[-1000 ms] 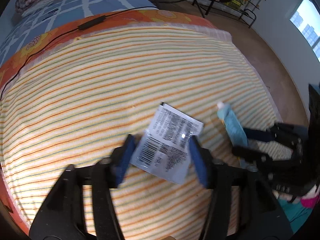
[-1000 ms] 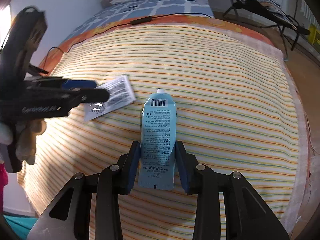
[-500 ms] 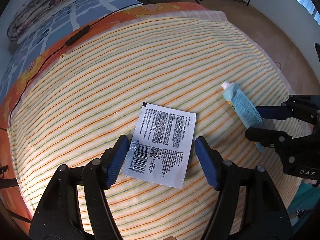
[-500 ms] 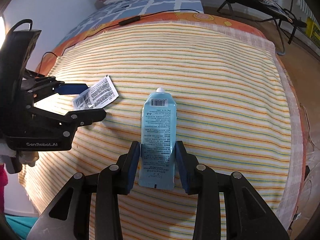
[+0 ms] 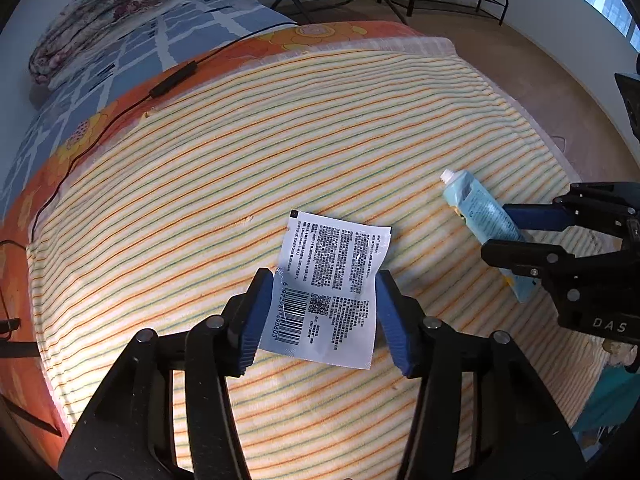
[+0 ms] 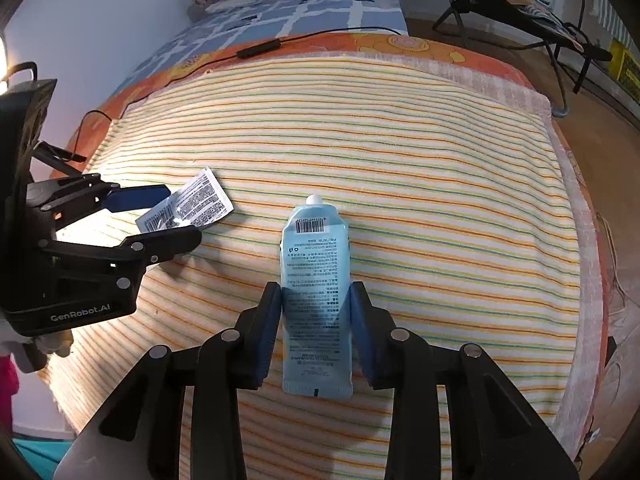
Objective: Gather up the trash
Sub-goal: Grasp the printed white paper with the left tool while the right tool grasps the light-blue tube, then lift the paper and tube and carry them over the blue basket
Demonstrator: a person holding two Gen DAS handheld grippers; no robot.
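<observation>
A flat white sachet (image 5: 332, 280) with black print and a barcode lies on the striped blanket (image 5: 240, 168); it also shows in the right wrist view (image 6: 188, 210). My left gripper (image 5: 324, 304) has its blue pads touching both edges of the sachet, closed on it. A light blue tube (image 6: 316, 280) with a white cap lies on the blanket; it also shows in the left wrist view (image 5: 484, 220). My right gripper (image 6: 316, 312) is shut on the tube's lower half.
A black cable with an inline switch (image 5: 172, 84) runs along the orange sheet beyond the blanket. A folded quilt (image 5: 104, 12) lies at the bed's far end. A folding chair (image 6: 520, 12) stands on the floor to the right.
My left gripper has narrowed from a wide opening until its pads touch the sachet's edges. The right gripper and tube have stayed put.
</observation>
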